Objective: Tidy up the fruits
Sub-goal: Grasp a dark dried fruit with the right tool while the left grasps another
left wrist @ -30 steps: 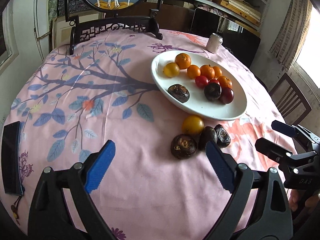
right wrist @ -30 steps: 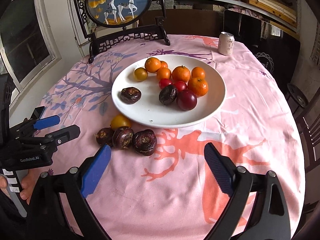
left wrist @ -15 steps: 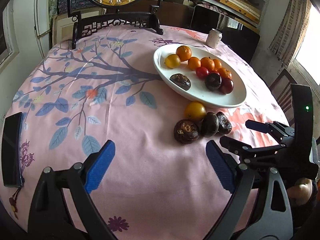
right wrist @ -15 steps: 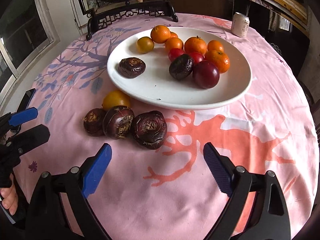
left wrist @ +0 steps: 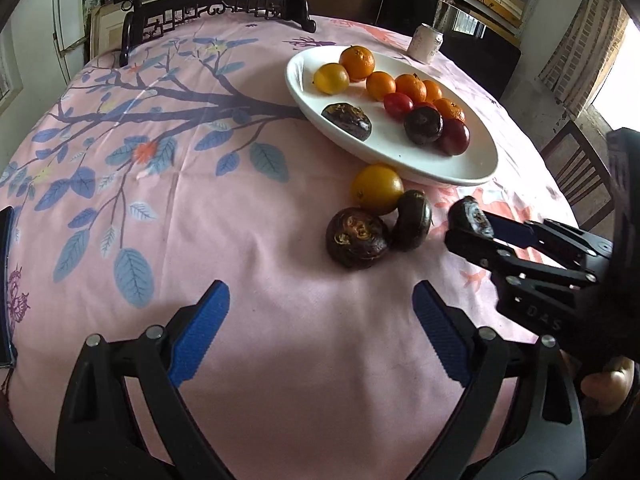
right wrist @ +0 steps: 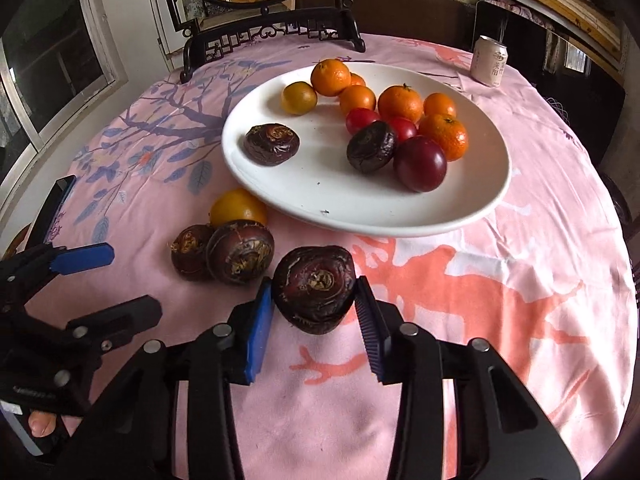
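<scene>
My right gripper (right wrist: 314,312) is shut on a dark brown wrinkled fruit (right wrist: 316,286) just off the pink cloth, in front of the white plate (right wrist: 360,216). The same fruit (left wrist: 470,216) shows between its fingers in the left wrist view. Two more dark fruits (right wrist: 240,250) and a yellow-orange fruit (right wrist: 238,208) lie on the cloth left of it. The plate (left wrist: 460,168) holds several oranges, red fruits and two dark fruits. My left gripper (left wrist: 320,324) is open and empty, above bare cloth in front of the loose fruits (left wrist: 356,238).
A drink can (right wrist: 488,60) stands behind the plate. A dark carved stand with a round picture (right wrist: 272,28) stands at the table's far edge. A dark phone (left wrist: 6,288) lies at the left edge. A wooden chair (left wrist: 580,172) stands at the right.
My right gripper moved down and forward and closed on the rightmost dark fruit, drawing it away from the other two. My left gripper moved slightly forward and stays open.
</scene>
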A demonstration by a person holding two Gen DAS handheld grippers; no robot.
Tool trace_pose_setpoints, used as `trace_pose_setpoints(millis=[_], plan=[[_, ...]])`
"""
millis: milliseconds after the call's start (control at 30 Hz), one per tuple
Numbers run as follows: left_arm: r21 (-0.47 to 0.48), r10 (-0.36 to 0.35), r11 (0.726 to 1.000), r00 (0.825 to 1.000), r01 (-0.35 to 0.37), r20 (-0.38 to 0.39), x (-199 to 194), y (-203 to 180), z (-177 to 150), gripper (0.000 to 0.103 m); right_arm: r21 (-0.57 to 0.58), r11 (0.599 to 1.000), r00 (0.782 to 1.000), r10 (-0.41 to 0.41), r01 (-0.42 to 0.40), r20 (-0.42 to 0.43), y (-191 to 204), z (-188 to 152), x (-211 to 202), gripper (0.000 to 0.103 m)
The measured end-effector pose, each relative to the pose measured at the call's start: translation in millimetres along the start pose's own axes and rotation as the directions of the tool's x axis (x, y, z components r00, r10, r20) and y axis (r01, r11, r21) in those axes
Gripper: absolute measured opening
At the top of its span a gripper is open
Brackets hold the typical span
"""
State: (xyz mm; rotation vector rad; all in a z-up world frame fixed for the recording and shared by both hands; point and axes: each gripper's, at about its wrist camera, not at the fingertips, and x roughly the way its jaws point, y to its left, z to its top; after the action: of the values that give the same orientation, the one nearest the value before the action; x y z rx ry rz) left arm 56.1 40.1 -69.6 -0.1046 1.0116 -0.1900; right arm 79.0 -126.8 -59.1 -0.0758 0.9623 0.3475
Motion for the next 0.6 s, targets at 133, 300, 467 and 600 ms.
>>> trace_pose_setpoints(millis=[133,300,467,600], plan=[[0.005,0.016,1.0,1.0,-0.016,-0.013,12,-7,4,0.095,0.051,0.999,1.0,0.002,-0.003,0.008,-19,-15,-18,0.041],[0.01,0.058,0.998,0.998,-0.058,-0.02,26,-9,12,0.094,0.105,0.994,1.0,0.013,-0.016,0.027,-35,-27,-34,0.041],[0.023,0.093,0.995,0.996,-0.093,-0.005,29,-13,15,0.086,0.131,0.991,0.999,0.013,-0.02,0.051,-42,-29,-44,0.041],[0.071,0.066,0.995,0.998,-0.066,0.008,27,-23,13,0.054,0.148,0.989,0.998,0.022,-0.03,0.056,-42,-30,-47,0.041]])
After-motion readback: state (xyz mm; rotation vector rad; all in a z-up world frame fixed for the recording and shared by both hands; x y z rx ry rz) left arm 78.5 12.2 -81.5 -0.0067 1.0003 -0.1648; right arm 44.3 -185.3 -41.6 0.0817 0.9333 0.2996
